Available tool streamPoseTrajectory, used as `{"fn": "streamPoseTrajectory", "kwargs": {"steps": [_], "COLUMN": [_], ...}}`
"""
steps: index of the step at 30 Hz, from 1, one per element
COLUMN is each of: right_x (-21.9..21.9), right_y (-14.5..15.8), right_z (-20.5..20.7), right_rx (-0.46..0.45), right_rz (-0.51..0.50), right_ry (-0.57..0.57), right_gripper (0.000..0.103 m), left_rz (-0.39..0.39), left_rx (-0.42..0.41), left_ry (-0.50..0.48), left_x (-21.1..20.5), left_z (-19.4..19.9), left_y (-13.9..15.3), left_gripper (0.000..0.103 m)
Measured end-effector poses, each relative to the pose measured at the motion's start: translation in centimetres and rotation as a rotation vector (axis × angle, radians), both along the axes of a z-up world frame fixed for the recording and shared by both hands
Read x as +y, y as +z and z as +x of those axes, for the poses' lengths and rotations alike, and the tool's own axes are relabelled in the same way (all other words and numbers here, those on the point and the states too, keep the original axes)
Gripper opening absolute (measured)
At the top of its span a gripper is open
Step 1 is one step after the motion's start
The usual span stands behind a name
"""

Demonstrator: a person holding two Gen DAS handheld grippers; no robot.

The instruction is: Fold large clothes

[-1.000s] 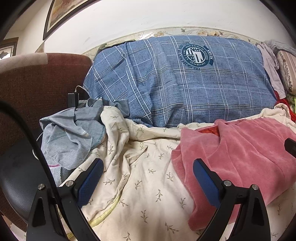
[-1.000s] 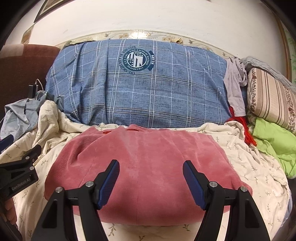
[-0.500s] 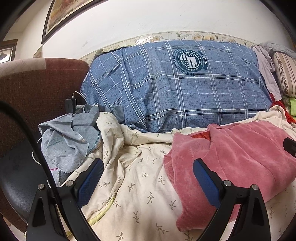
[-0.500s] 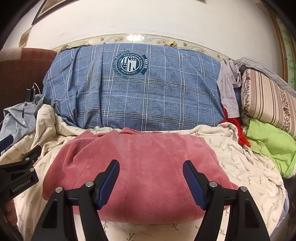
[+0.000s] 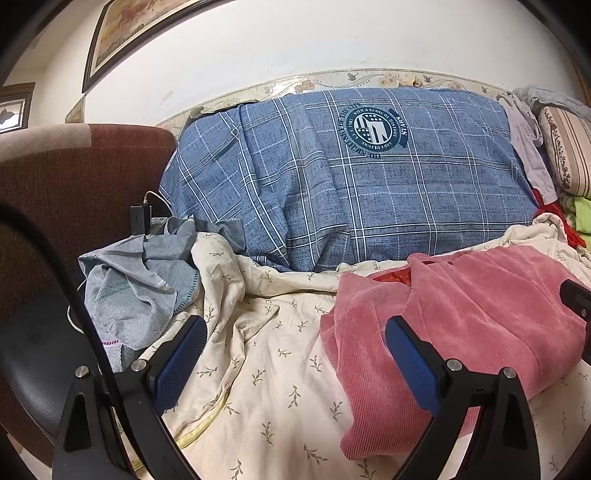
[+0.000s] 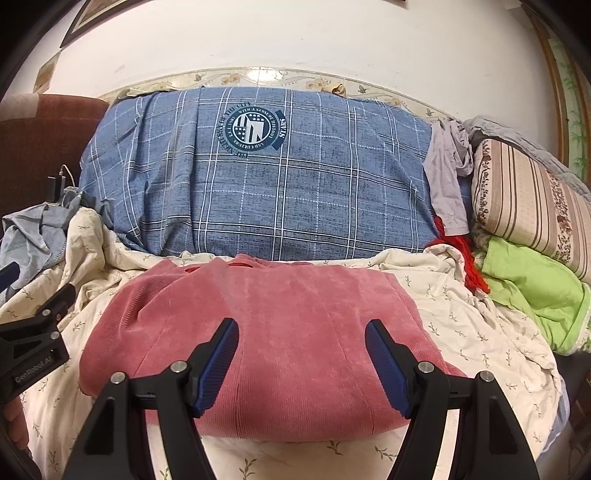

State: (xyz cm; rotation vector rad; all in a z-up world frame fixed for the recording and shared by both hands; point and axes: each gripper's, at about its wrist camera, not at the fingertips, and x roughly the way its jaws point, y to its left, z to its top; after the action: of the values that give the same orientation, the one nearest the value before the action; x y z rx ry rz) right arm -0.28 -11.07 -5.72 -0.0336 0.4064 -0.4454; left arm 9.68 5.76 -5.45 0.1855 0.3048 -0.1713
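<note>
Both cameras have drawn back a little since a second ago, so the pink sweater [image 6: 258, 332] sits smaller and lower against the blue plaid bundle [image 6: 258, 192] than it did. It lies folded into a compact block on the cream sprigged sheet [image 5: 266, 369], just in front of that bundle. Left gripper [image 5: 291, 362] has its jaws spread wide over bare sheet, its right finger overlapping the sweater's near left edge, holding nothing. Right gripper [image 6: 301, 362] is likewise spread, both blue pads over the sweater's front half; whether they touch the cloth I cannot tell. No box, basket or other container is in view; the clothes lie loose on the bed. Only the left view shows the dark red chair back [image 5: 74, 177], a framed picture [image 5: 125, 33] on the wall and most of a crumpled grey-blue cloth [image 5: 136, 291]. Only the right view shows the whole striped pillow [image 6: 532, 206], the green cloth [image 6: 532, 295] below it, and a lilac garment [image 6: 447, 177] draped at the bundle's right end.
</note>
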Motion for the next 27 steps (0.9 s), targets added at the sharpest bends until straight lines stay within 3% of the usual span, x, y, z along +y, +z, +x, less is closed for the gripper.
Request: {"fn": "streamPoseTrajectory", "kwargs": {"steps": [27], "right_x": [-0.2], "right_y": [-0.31], "right_z": [0.3], "right_rx": [-0.006], "right_rz": [-0.047], "right_ry": [-0.045], "right_gripper": [0.075], "left_rz": [0.005], "left_rx": [0.01], "left_ry": [0.005], "left_x": [-0.19], "left_z": [0.51], "left_y": [-0.45], "left_gripper": [0.097]}}
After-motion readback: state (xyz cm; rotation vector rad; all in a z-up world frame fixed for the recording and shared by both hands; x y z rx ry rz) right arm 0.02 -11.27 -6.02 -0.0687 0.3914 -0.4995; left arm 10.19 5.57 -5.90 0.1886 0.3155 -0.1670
